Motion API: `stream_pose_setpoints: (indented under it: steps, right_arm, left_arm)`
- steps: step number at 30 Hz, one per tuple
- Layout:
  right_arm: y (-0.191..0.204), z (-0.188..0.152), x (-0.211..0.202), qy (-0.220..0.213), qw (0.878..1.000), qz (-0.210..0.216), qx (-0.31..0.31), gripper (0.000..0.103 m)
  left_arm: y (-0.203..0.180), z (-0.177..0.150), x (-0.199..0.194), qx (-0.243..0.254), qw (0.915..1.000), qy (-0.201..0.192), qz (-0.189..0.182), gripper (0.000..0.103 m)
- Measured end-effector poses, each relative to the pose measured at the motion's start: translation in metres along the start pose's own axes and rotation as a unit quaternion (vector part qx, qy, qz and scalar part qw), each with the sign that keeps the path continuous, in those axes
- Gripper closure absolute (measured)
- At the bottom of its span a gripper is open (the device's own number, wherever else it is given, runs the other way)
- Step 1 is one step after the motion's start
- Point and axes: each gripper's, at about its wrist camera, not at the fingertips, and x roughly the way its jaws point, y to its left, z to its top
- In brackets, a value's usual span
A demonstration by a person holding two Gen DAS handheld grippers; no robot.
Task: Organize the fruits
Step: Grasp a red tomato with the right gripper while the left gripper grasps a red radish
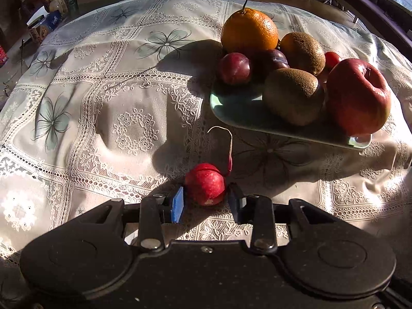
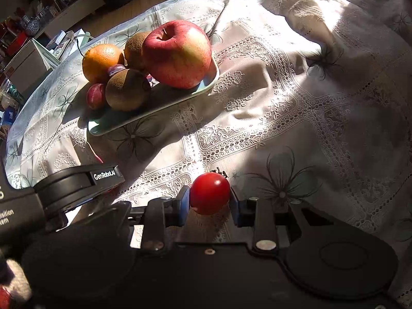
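Note:
A red radish (image 1: 204,184) with a long thin root lies low over the lace tablecloth, and my left gripper (image 1: 206,202) is shut on it, a blue pad touching each side. My right gripper (image 2: 209,202) is shut on a small red tomato (image 2: 209,193) just above the cloth. A pale green plate (image 1: 231,118) holds an orange (image 1: 249,32), two kiwis (image 1: 293,95), plums (image 1: 234,68) and a big red apple (image 1: 358,97). The right wrist view shows the same plate (image 2: 116,126) to the upper left, with the apple (image 2: 177,54) and orange (image 2: 101,61).
The left gripper's black body (image 2: 77,180) sits close to the left of my right gripper. The lace tablecloth (image 1: 103,103) is wrinkled, with hard sunlight and shadows. Boxes and packets (image 1: 49,18) crowd the floor beyond the table's far left edge.

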Motion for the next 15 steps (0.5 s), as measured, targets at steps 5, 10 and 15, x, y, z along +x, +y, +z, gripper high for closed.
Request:
stream_pose_setpoints:
  steps: [5,10,15]
  right_arm:
    - [0.006,-0.001,0.001,-0.003,1.000,-0.005,-0.015,0.069]
    - [0.006,-0.001,0.003,0.000,1.000,-0.001,-0.020,0.069]
    - [0.009,-0.002,0.011,0.005,1.000,-0.011,-0.028,0.069]
  left_arm:
    - [-0.002,0.000,0.005,0.017,0.9998,0.005,0.005,0.059]
    - [-0.002,-0.003,0.003,0.030,0.9996,-0.002,0.001,0.060]
    - [0.000,-0.011,0.000,0.038,0.9993,-0.008,0.001,0.059]
